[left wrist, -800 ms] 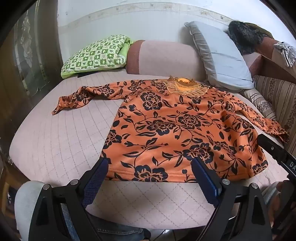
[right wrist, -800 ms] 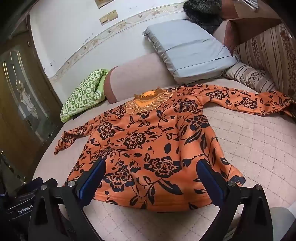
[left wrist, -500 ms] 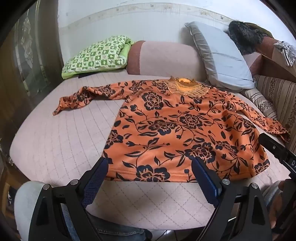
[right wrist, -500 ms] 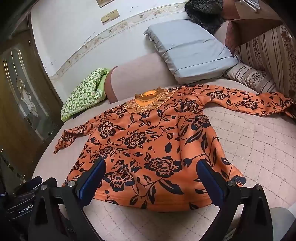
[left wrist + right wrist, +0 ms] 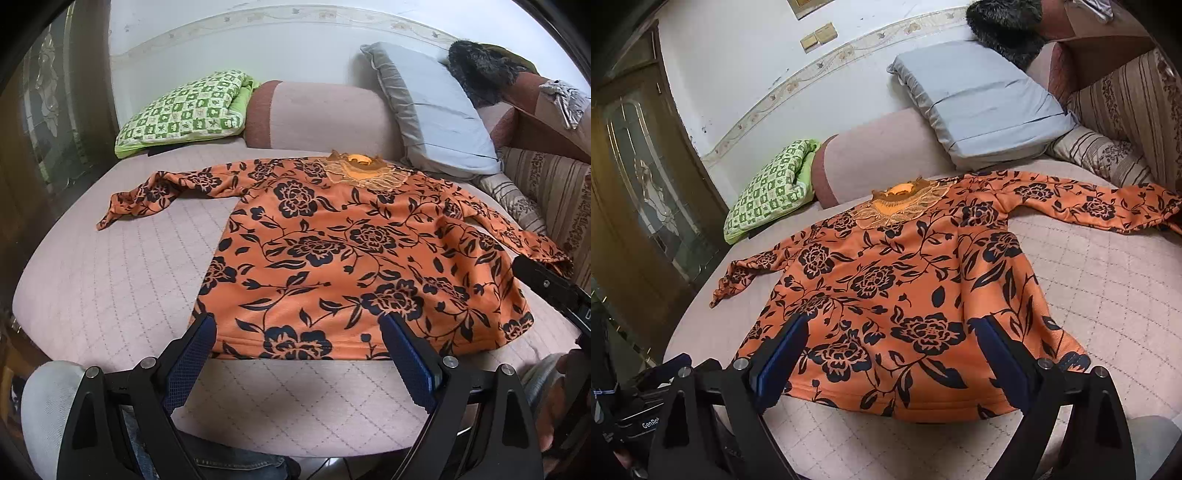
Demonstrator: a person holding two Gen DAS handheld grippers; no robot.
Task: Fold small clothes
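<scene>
An orange long-sleeved top with black flowers lies flat and spread on the pink quilted bed, collar towards the pillows, both sleeves stretched out sideways. It also shows in the right wrist view. My left gripper is open and empty, hovering over the hem near the front bed edge. My right gripper is open and empty, above the lower right part of the top. Part of the right gripper's body shows at the right of the left wrist view.
A green checked pillow, a pink bolster and a grey pillow lie at the head of the bed. Striped cushions stand at the right. A wooden door with glass is at the left.
Both grippers have drifted slightly; the top sits a little lower in the views. The top has not moved and both grippers stay open.
</scene>
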